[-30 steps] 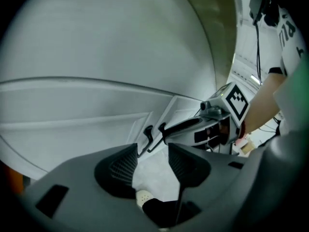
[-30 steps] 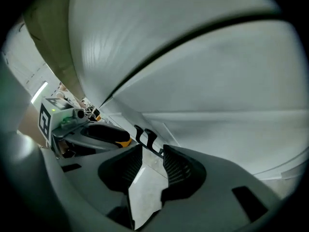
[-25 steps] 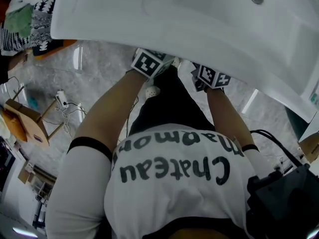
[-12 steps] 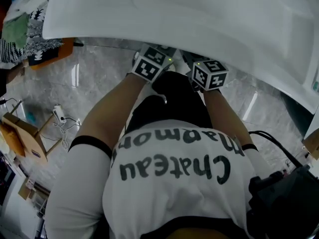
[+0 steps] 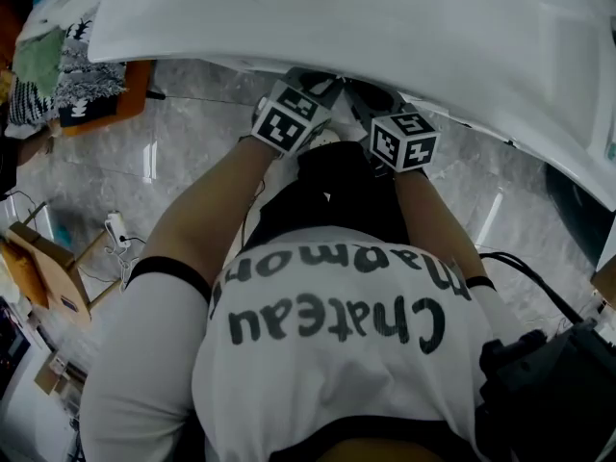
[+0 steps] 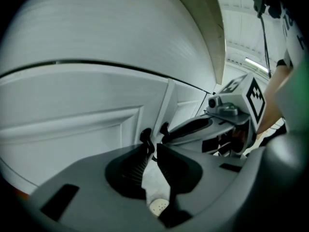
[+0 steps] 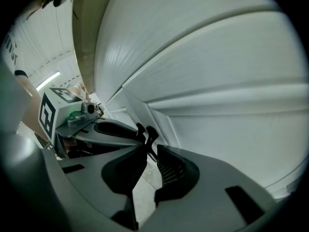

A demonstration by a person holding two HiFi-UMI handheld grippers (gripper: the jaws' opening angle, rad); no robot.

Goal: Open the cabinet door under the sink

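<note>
The person bends low under the white sink (image 5: 337, 17), both forearms reaching forward. The marker cubes of the two claws sit side by side just below the basin's front edge, with the grey stone floor (image 5: 183, 152) beneath them.

The left claw (image 6: 149, 145) points at the white panelled left cabinet door (image 6: 72, 122), which fills the space ahead of it and to its left. Its jaws have just been closing and now stand narrow, their tips clamped on the small dark left door handle (image 6: 145, 136) right at the door's inner edge. The curved underside of the sink arches above the claw.

The right claw (image 7: 147, 148) comes in just beside the left one, the two nearly touching at their tips. The right cabinet door (image 7: 231, 129) spreads ahead of it and to its right. Its jaws have just been closing too and stand narrow, with the dark right door handle (image 7: 151, 132) between their tips. The pads do not yet look pressed on it.

The two handles stand just apart, either side of the seam where the doors meet, and both doors lie shut and flush.
</note>
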